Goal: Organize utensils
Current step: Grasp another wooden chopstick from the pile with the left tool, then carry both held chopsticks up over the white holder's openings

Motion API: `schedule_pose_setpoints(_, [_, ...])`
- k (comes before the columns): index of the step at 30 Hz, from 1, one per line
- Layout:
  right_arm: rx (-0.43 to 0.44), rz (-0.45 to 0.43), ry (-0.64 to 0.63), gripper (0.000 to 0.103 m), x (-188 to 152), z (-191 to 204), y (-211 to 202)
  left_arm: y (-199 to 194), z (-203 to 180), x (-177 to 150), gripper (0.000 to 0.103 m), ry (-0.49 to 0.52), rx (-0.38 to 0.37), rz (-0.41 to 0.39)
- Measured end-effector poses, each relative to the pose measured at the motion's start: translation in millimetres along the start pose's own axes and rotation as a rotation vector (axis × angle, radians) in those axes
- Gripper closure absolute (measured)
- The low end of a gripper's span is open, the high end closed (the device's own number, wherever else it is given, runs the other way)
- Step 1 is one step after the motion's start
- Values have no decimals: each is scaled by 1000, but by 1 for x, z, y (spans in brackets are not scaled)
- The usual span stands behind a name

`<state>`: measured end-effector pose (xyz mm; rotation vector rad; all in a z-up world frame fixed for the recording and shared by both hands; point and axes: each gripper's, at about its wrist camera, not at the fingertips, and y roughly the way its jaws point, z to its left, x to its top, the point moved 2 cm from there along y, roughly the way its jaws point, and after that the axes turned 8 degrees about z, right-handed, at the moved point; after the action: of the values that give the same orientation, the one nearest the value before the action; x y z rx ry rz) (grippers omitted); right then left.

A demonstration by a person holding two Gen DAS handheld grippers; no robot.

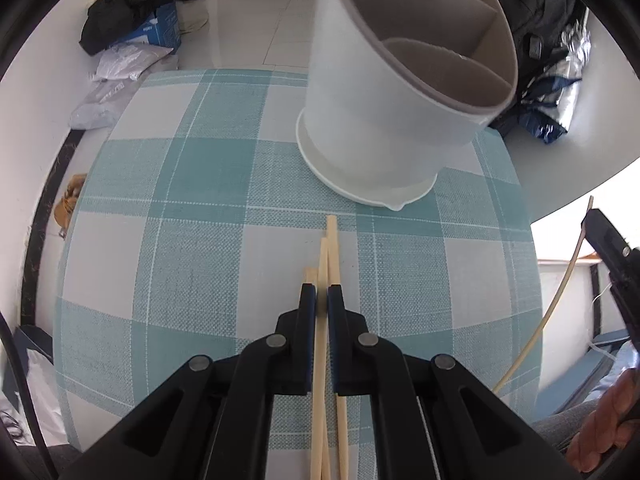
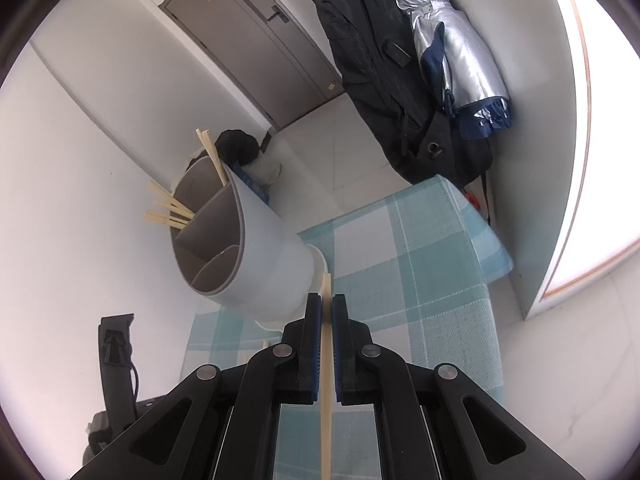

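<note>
Three chopsticks [image 1: 325, 280] lie side by side on the checked cloth of your worktop [image 1: 192, 208] in the left wrist view, tips toward the holder. Your left gripper [image 1: 319, 300] has its jaws drawn narrow on the middle stick, pads pressing it; the outer two run just outside the blue pads. Their lower ends are cut off by the frame. Ahead and to the right stands the white utensil holder [image 1: 384, 120] on its drip saucer, grey dividers inside; a few stick tips show in its far compartment, the rest cut off at the top edge. At the far right edge you can make out part of a hand [image 1: 604, 428] and a dark gripper part, with one pale stick curving up beside them.

In the right wrist view, your right gripper [image 2: 327, 308] has its jaws clamped on a single chopstick [image 2: 326, 380], held clear above the worktop. Left of it the holder carries several chopsticks [image 2: 172, 210] in two compartments.
</note>
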<state>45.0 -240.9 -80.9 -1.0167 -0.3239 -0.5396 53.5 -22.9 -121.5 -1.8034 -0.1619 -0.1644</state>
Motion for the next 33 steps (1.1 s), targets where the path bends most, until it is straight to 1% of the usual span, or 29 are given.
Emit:
schedule_pose_setpoints(5, [-4,-5,-17,99,-2,5,0,-17,15,5,101,-46,-31,-60])
schedule_pose_setpoints(8, [4,-15,-46,99,-3,12,-2,-38,14,4,101,-41,-59,-132])
schedule_pose_setpoints(13, [17,-63,-182,99,-11,41,-11,-71,8,5,101,14,-73,-266])
schedule_pose_setpoints(16, [20,-98,-273,99,-19,60,-17,-84,4,2,101,53,-84,-314])
schedule_pose_setpoints(19, [11,-130,-344,99,-29,75,-22,-90,4,-2,101,84,-73,-350])
schedule_pose_setpoints(24, [-14,-166,-423,99,-41,92,-27,-98,8,-5,101,104,-75,-370])
schedule_pose_setpoints(29, [-30,-185,-456,99,-48,100,-30,-105,9,-10,101,128,-82,-369])
schedule_pose_setpoints(33, [-39,-193,-466,99,-53,105,-32,-108,7,-13,101,155,-73,-370])
